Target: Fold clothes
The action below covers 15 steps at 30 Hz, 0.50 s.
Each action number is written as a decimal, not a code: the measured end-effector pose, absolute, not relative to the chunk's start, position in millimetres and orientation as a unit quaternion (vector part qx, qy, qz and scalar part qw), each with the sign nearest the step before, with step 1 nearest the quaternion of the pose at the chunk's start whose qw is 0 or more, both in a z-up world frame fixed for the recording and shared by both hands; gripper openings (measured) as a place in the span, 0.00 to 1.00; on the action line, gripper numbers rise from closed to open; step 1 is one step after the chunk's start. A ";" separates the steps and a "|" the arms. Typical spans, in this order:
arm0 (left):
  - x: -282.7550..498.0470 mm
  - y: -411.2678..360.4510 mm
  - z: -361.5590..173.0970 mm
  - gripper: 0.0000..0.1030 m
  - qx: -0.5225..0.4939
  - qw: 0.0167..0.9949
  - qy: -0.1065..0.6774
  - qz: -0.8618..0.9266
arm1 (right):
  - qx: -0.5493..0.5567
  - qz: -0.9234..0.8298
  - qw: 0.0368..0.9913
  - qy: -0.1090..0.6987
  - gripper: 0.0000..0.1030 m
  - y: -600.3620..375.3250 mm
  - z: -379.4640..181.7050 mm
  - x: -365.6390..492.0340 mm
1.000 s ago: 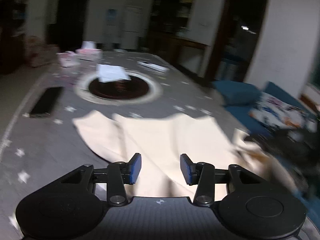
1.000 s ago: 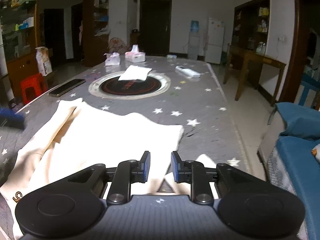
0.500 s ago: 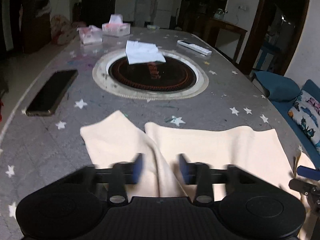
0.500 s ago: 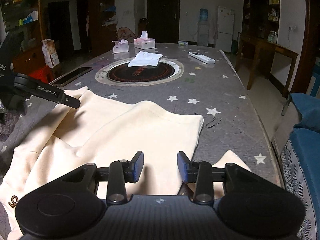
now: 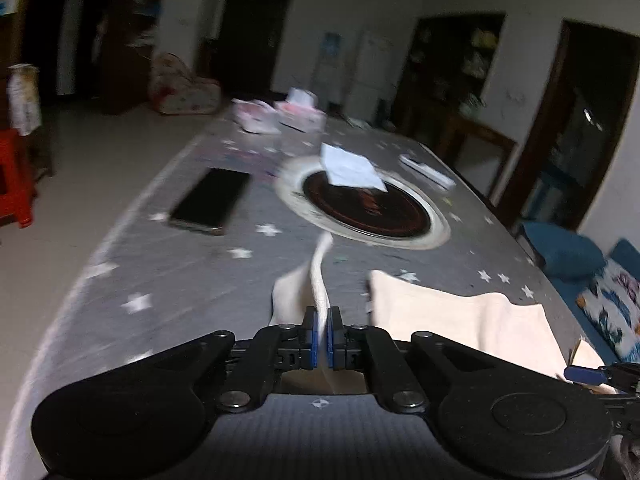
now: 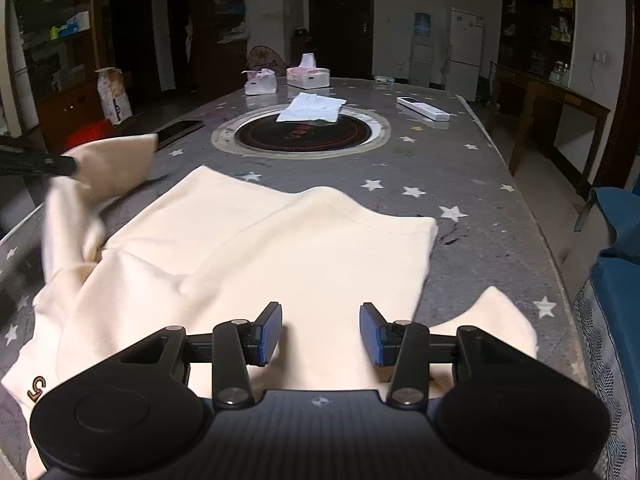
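Your left gripper (image 5: 322, 334) is clamped on the sleeve (image 6: 108, 162), lifted beside the shirt (image 6: 280, 248); your right gripper (image 6: 320, 334) hangs apart. Next, lay the sleeve across the shirt.

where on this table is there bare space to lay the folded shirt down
Bare cloth lies between the cream shirt and the round hotplate, and right of it below the remote. Crowded: far end with tissue boxes, phone at left.

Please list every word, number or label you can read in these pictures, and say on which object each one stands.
"5": brown figure, seen sideways, on the cream garment near its lower left corner.
Bag on the floor, boxes on the shelves, print on the round hotplate: too small or blurred to read.
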<state>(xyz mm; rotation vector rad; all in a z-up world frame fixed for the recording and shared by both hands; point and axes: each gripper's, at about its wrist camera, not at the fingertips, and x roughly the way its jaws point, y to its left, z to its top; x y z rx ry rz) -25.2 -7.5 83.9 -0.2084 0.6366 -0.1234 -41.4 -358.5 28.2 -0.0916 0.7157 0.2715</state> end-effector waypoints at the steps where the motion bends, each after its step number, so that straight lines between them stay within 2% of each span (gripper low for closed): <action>1: -36.2 -0.3 84.6 0.04 -0.105 0.944 0.309 -0.052 | -0.046 0.134 0.926 0.349 0.43 -357.0 28.1 -42.3; 8: -90.3 36.6 60.3 0.05 -0.092 0.935 0.343 0.008 | -0.052 0.145 0.923 0.354 0.46 -349.1 25.4 -50.0; 11: -94.1 43.4 49.8 0.05 -0.084 0.925 0.370 0.020 | -0.050 0.146 0.920 0.360 0.46 -349.5 23.2 -51.1; 12: -93.9 44.9 49.5 0.09 -0.080 0.925 0.372 0.026 | -0.049 0.145 0.920 0.361 0.46 -350.8 23.1 -50.7; 15: -87.0 48.3 60.4 0.10 -0.078 0.929 0.359 0.044 | -0.043 0.138 0.922 0.359 0.46 -357.4 25.6 -47.6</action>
